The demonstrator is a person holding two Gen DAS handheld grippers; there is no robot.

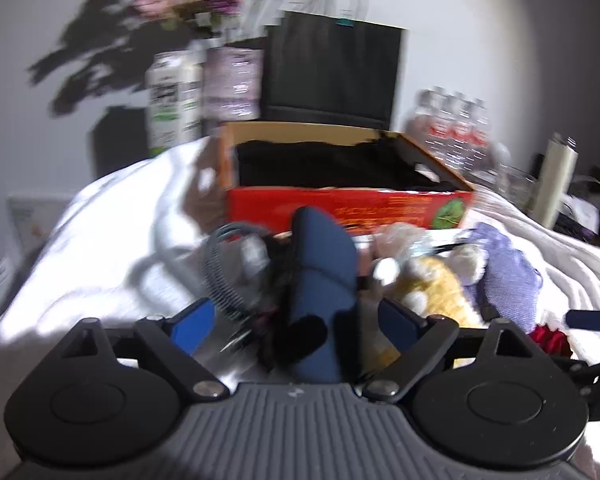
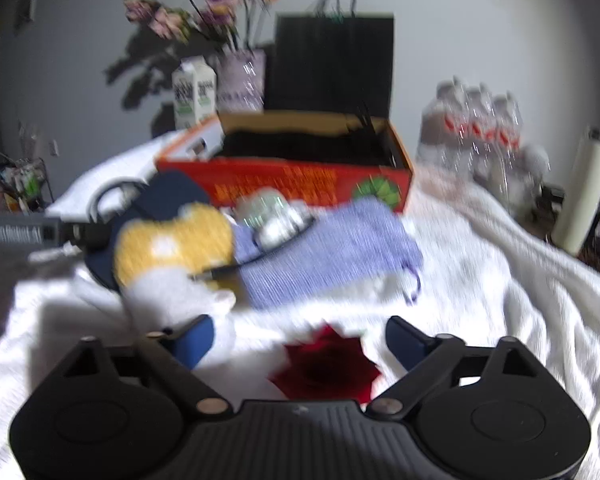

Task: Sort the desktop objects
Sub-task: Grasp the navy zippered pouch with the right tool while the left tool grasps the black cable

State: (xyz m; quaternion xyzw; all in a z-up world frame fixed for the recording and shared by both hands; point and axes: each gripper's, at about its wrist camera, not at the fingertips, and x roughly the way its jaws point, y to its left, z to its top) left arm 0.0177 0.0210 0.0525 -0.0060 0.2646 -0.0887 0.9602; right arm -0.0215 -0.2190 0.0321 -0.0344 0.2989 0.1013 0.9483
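A white cloth (image 2: pixel 480 280) covers the worktop across the lower half of both views. At centre frame stands an open red box (image 2: pixel 300 184) with a black lining; behind it a black paper bag (image 2: pixel 334 60) rises against the wall, with flowers (image 2: pixel 208 4) and a white carton (image 2: pixel 194 92) at upper left and a pack of water bottles (image 2: pixel 476 128) at right.

In front of the box lies a heap of things: a lilac knitted cloth (image 2: pixel 324 256) in the middle of the right wrist view, a yellow and white plush toy (image 2: pixel 172 252) left of it, and a clear rounded object (image 2: pixel 272 216), too blurred to name, on the cloth's upper edge. A red flower (image 2: pixel 328 368) lies low in the frame between the fingers of the right claw (image 2: pixel 300 344), which stands wide apart and touches nothing.

In the left wrist view the left claw (image 1: pixel 296 328) is also spread wide, with a dark blue fabric item (image 1: pixel 324 292) upright in the gap between its fingers; whether either finger touches it cannot be told. A grey coiled spring (image 1: pixel 224 272) sits just left of it.
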